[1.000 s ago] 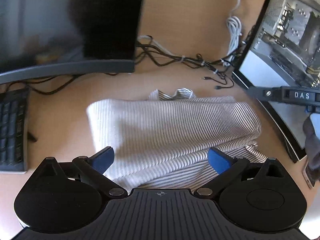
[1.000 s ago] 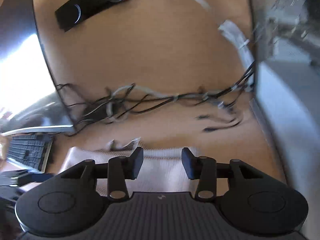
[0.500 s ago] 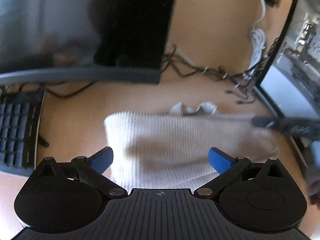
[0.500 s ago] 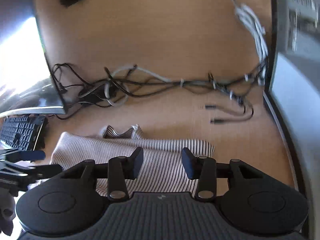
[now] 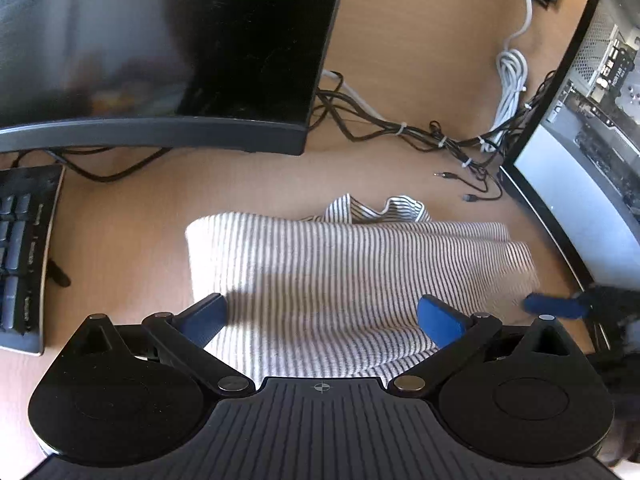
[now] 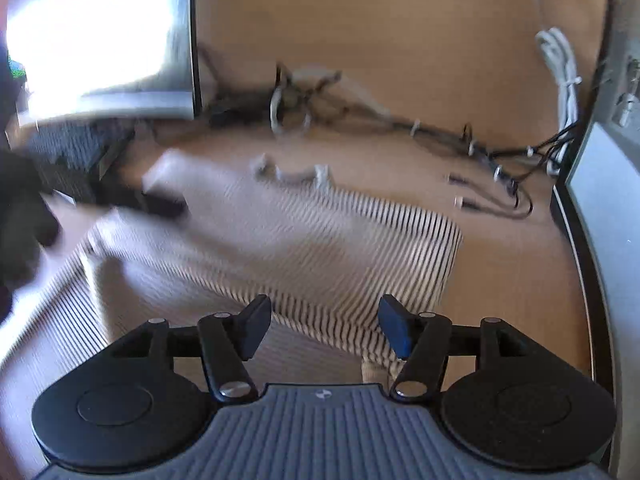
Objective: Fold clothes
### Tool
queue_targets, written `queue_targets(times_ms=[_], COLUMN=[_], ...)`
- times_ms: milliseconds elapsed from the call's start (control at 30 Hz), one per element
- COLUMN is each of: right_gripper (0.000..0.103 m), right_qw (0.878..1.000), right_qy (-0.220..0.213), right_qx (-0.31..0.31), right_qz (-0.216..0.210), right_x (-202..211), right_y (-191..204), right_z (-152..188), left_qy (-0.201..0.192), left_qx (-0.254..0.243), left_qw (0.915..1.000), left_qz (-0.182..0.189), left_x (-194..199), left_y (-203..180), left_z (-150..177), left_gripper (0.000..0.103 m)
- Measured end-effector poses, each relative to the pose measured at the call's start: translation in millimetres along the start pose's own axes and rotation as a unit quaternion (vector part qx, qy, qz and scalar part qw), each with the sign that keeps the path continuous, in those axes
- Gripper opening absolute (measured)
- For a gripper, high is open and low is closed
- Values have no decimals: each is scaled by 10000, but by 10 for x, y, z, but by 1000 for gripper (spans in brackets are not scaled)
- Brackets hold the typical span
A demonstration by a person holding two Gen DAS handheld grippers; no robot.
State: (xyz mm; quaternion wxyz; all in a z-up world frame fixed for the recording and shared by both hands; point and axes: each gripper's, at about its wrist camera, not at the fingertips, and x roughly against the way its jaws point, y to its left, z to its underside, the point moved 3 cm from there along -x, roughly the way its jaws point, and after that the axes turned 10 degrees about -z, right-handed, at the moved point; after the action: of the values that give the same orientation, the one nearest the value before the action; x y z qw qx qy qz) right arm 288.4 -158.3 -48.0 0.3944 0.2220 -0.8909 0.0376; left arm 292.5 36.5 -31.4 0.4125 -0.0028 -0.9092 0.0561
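A dark curved monitor (image 5: 160,52) stands at the back left of a wooden desk (image 5: 408,32), with a black keyboard (image 5: 24,256) below it at the left edge. A bundle of black cables (image 5: 400,128) tied with white clips runs from behind the monitor to the right, where a coiled white cable (image 5: 510,80) lies against the desk's back panel. At the right edge stands a computer case (image 5: 592,120) with a clear side panel, and loose plug ends (image 5: 468,196) lie on the desk near its base.
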Motion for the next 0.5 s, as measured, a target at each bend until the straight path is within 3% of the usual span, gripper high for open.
queue_targets(times_ms=[100,167,200,300,333,500], right_gripper=[60,60,57,34,34,34], right_qw=[9994,10000,9997,9970,9955,9893], right_qy=[155,-35,-178,-394,-431,-213], right_qx=[194,-6,-106,-387,-482,-915], right_qz=[224,21,-124,-547,-688,-1119], right_x=[-57,80,152,169,141,-478], right_y=[47,71,74,67,60,-32], right_z=[-39,-170,-251,-556,-664,-1076], left_qy=[-51,-152,-203,-229,-232,-569], left_qx=[62,103,124,343,401,112], left_qw=[10000,9998,9996,9989,9986,9983], left_qz=[27,88,118,207,239,21], left_x=[145,268,330,402,403,390], left_y=[74,141,174,278,294,227], left_z=[101,240,310,586,653,834], left_gripper=[103,103,103,103,103,103])
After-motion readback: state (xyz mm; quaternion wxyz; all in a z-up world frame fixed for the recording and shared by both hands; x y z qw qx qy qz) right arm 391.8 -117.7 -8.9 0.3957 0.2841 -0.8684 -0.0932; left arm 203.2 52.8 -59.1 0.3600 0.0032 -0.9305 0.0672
